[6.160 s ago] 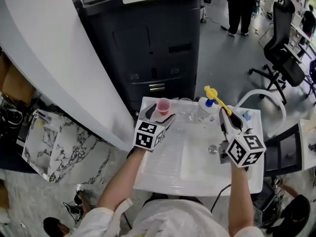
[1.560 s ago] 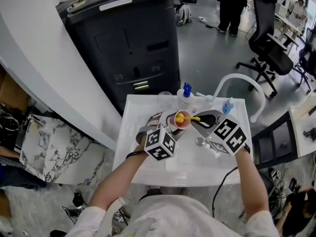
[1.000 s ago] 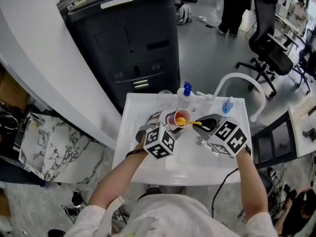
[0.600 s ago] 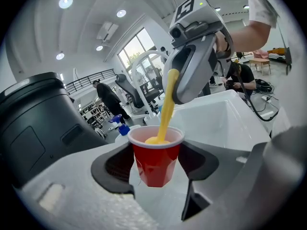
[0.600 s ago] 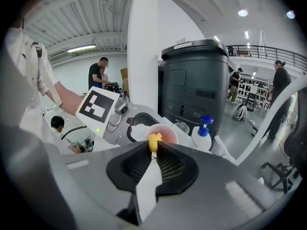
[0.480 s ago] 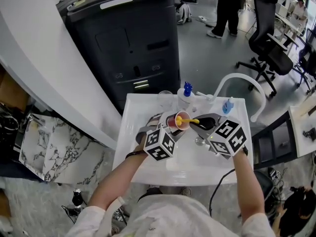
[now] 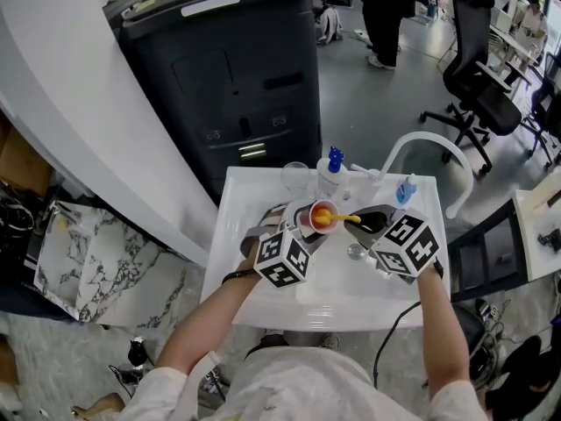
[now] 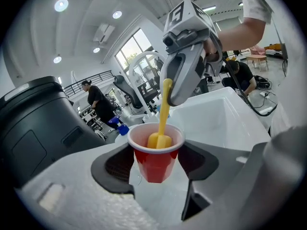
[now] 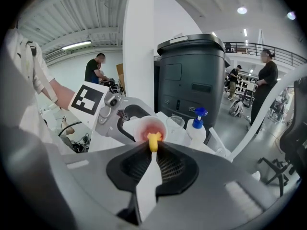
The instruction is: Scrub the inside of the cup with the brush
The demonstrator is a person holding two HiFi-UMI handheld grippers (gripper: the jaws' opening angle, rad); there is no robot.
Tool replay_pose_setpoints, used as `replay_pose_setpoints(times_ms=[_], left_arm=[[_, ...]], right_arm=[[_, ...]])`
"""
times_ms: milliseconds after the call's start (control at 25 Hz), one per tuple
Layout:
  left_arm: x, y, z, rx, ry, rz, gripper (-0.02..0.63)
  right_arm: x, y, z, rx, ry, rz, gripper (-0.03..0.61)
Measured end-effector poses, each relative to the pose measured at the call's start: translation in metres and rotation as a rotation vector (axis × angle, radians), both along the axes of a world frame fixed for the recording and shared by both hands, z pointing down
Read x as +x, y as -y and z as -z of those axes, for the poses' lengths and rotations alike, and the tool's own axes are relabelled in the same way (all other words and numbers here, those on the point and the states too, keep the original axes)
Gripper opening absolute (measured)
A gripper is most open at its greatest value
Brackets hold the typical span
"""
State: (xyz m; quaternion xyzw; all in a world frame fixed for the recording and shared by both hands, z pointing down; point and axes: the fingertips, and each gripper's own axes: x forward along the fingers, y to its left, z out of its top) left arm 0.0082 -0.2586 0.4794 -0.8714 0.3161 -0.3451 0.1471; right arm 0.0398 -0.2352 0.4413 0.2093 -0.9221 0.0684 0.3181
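Note:
A small red cup (image 7: 317, 217) with a white rim hangs over the white sink, tilted toward the right. My left gripper (image 7: 308, 224) is shut on it, a pad on each side of its wall (image 8: 156, 158). The brush has a yellow head (image 8: 159, 140) inside the cup, low against the wall, and a yellow neck (image 7: 343, 218) that runs out over the rim. My right gripper (image 7: 366, 222) is shut on the brush's white handle (image 9: 147, 183). In the right gripper view the yellow head (image 9: 153, 141) sits in the cup's mouth (image 9: 149, 126).
The white sink (image 7: 351, 281) lies under both grippers, with a curved white faucet (image 7: 419, 140) at its back right. A blue-pump soap bottle (image 7: 330, 173) and a clear glass (image 7: 295, 177) stand on the back rim. Behind is a tall black bin (image 7: 228, 68).
The brush head has shifted a little inside the cup while the left gripper keeps the cup in place. A person at the back has walked to the left.

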Motion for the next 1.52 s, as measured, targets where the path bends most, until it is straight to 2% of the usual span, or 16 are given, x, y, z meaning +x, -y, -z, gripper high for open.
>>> replay_pose_setpoints(times_ms=[280,440,640,840,1120,1520], left_arm=[[0.000,0.004,-0.002,-0.007,0.002,0.006,0.291],[0.001,0.003,-0.004,-0.005,0.006,0.006,0.291],[-0.002,0.002,-0.003,0.001,0.007,0.012,0.291],[-0.013,0.004,-0.001,0.000,-0.011,0.046,0.291],[-0.033,0.015,0.007,-0.024,-0.115,0.133,0.293],[-0.067,0.032,0.012,-0.082,-0.289,0.275,0.295]], right_arm=[[-0.006,-0.011,-0.004,-0.047,0.046,-0.009,0.034],[-0.012,-0.012,0.000,-0.075,0.120,-0.034,0.034],[-0.008,-0.004,0.011,-0.074,0.197,-0.093,0.034],[0.000,0.001,0.017,-0.064,0.227,-0.134,0.034],[0.010,0.007,0.035,-0.038,0.293,-0.178,0.034],[0.025,0.019,0.060,0.047,0.379,-0.271,0.034]])
